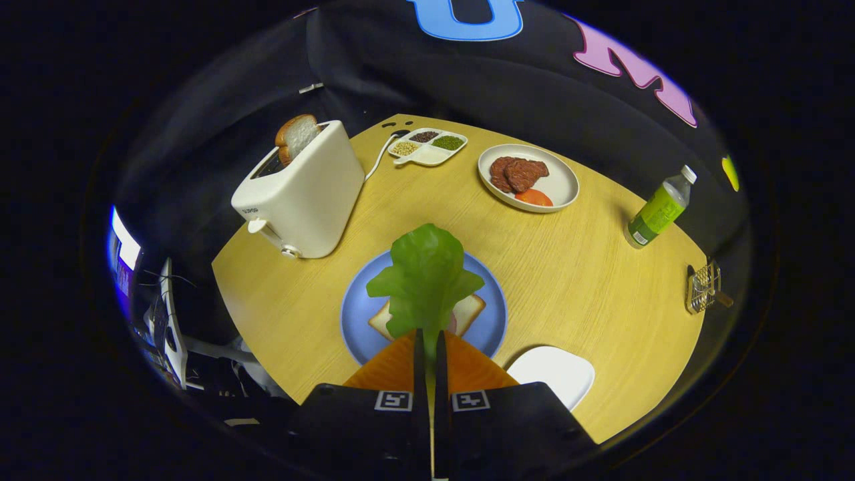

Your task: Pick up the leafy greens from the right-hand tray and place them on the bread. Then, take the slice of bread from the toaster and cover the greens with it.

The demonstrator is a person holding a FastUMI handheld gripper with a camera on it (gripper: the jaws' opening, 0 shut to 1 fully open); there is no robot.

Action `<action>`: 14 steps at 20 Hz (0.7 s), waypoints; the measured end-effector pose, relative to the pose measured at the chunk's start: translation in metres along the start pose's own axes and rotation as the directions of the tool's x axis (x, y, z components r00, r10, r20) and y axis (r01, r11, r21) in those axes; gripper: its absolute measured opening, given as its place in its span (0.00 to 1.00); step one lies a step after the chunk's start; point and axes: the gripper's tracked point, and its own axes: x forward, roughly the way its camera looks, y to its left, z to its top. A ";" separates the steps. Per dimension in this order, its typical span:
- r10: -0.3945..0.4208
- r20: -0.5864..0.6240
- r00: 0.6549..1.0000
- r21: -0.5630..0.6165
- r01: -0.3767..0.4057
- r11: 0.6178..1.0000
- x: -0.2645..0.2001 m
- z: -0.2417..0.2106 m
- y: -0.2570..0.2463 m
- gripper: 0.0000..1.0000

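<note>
Here fingers (430, 344) pinch leafy greens (427, 277) above bread (467, 310); toaster (297, 194) lettering unreadable.

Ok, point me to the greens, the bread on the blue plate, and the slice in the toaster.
Leafy greens (427, 277), gripper view: middle of the leaf held in the tongs (428, 342).
Bread on the blue plate (470, 311), gripper view: its right corner.
Slice in the toaster (296, 135), gripper view: the part above the slot.

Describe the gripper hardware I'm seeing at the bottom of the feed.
The gripper has two wedge-shaped fingers tapering forward to a narrow tip. Behind them sits a black body carrying two square black-and-white fiducial markers, one on each side of the centre slit.
</note>
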 end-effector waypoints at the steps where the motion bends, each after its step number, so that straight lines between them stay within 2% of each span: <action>1: 0.003 0.002 1.000 -0.001 -0.003 1.000 0.002 0.002 0.003 0.07; 3: 0.009 0.005 1.000 -0.005 -0.009 1.000 0.004 0.006 0.007 0.07; 5: -0.004 0.012 1.000 -0.003 0.004 1.000 0.006 0.009 0.006 0.14; 8: -0.037 0.057 0.998 0.005 0.037 0.999 0.002 0.017 0.000 0.72; 14: -0.071 0.092 0.993 0.025 0.069 0.997 -0.012 0.025 -0.006 0.73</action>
